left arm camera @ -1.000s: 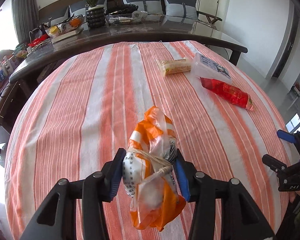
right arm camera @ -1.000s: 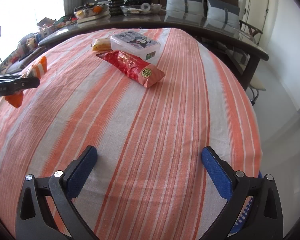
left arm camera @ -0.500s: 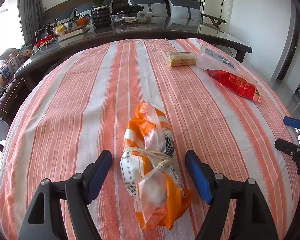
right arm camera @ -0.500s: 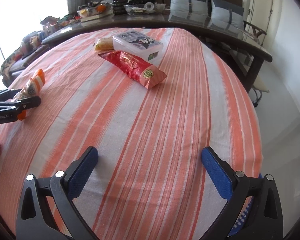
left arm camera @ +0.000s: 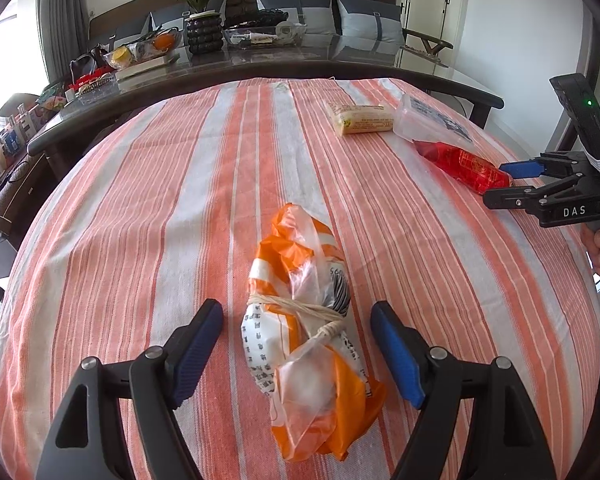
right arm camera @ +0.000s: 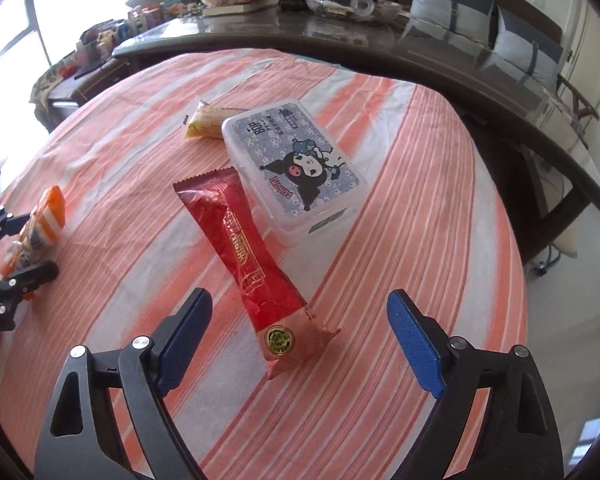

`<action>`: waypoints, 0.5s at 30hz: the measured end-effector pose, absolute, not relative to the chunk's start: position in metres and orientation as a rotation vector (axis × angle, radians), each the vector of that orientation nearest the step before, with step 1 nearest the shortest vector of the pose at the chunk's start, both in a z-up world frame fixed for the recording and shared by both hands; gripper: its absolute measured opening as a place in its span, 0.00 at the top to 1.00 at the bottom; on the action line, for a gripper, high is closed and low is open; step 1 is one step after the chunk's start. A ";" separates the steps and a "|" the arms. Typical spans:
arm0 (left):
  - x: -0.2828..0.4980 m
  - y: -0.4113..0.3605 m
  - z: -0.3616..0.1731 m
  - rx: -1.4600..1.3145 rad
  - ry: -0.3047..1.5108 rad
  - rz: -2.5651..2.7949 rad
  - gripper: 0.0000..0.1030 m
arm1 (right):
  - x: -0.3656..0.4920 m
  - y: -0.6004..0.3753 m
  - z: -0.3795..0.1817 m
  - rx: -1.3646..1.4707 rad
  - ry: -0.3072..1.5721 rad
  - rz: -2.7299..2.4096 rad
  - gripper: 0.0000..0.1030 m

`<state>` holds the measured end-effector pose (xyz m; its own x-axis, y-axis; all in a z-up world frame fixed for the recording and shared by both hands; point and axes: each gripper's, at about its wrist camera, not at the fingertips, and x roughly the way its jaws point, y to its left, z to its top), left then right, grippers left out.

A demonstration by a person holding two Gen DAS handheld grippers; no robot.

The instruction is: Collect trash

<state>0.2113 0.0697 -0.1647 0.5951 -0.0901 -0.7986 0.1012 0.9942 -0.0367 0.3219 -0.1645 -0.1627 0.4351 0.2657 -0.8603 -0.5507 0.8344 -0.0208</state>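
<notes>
On the striped tablecloth (left arm camera: 148,208), your left gripper (left arm camera: 296,344) sits at the bottom of its wrist view, jaws spread wide with clear gaps on both sides of the orange bag (left arm camera: 304,336) tied with string, which lies between the blue pads untouched. In the right wrist view, your right gripper (right arm camera: 300,332), jaws just narrowing but well apart, frames the near end of the red packet (right arm camera: 244,252) at centre, gripping nothing. Just right of the packet rests a plastic box (right arm camera: 296,168); a yellow packet (right arm camera: 208,120) lies behind it, upper centre.
</notes>
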 end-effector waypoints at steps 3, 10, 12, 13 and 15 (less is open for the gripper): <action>0.211 0.070 -0.165 0.014 0.927 -0.111 0.24 | 0.315 -0.160 -0.167 -0.316 1.032 0.553 0.59; 0.211 0.069 -0.165 0.017 0.927 -0.108 0.24 | 0.270 -0.166 -0.157 -0.197 1.073 0.472 0.70; 0.211 0.069 -0.165 0.018 0.926 -0.108 0.24 | 0.254 -0.171 -0.158 -0.134 1.115 0.434 0.70; 0.211 0.069 -0.165 0.018 0.927 -0.108 0.24 | 0.245 -0.171 -0.159 -0.111 1.129 0.429 0.70; 0.211 0.069 -0.165 0.014 0.927 -0.110 0.24 | 0.227 -0.168 -0.158 -0.086 1.146 0.448 0.69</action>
<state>0.2112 0.0692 -0.1648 0.5953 -0.0890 -0.7985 0.1009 0.9943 -0.0356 0.2271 -0.1684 -0.1584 0.3342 0.2993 -0.8937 -0.3859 0.9086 0.1600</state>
